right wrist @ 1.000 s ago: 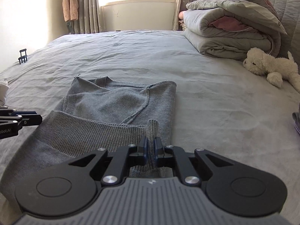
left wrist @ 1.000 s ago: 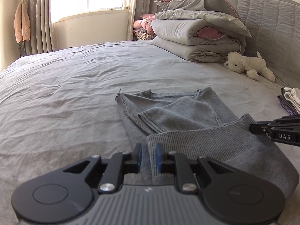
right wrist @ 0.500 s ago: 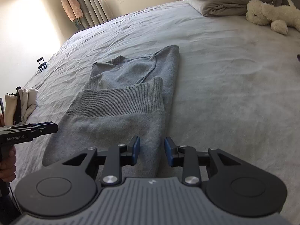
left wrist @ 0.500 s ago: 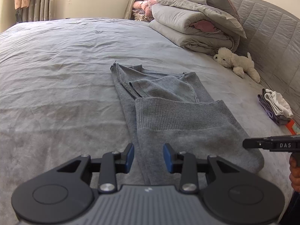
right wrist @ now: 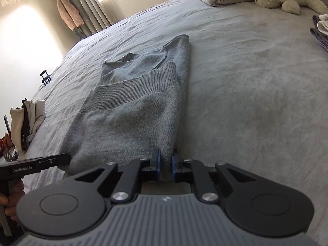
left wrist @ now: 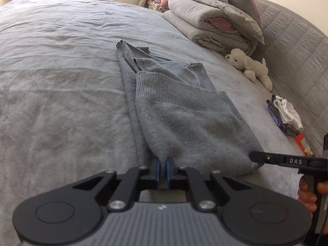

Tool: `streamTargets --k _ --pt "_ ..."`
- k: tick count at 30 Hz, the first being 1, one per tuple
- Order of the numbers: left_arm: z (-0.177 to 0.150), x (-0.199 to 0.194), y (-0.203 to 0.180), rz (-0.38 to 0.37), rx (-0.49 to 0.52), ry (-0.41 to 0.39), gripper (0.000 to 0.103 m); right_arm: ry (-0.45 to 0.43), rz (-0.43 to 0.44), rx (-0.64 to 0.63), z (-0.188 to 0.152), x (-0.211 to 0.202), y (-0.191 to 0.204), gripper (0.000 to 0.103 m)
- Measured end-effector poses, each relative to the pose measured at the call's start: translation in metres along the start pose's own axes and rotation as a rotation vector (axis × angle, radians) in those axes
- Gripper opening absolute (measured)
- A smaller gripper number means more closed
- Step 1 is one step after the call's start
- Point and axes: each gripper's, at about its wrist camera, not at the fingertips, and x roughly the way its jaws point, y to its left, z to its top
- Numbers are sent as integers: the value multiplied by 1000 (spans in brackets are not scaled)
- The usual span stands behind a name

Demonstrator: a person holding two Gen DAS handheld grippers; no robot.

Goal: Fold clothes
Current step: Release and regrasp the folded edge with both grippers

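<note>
Pinching sweater (left wrist: 184, 123) corners: left gripper (left wrist: 162, 169) squeezed tight, right gripper (right wrist: 165, 168) was closing on cloth | we feared a slip, fold flopping open.

home bedroom — bed (left wrist: 61, 71) | folded duvets (left wrist: 215, 20) | curtains (right wrist: 90, 10)

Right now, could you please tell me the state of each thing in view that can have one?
Grey sweater: partly folded, flat on the bed.
Left gripper: closing on the sweater's near fold.
Right gripper: closing on the sweater's near corner.
Duvet: folded, stacked.
Small clothes pile: folded.
</note>
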Motion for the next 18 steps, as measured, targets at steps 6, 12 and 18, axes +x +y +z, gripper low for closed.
streamTargets --k 6,12,18 --pt "-2 -21 1 -75 -55 -18 5 -47 72 -28 4 -25 -7 10" --pt "-11 -7 10 -22 -64 44 5 71 35 -48 0 -8 -8 10" --pt "-11 -14 5 -14 -17 39 5 11 100 -71 3 -25 -10 10"
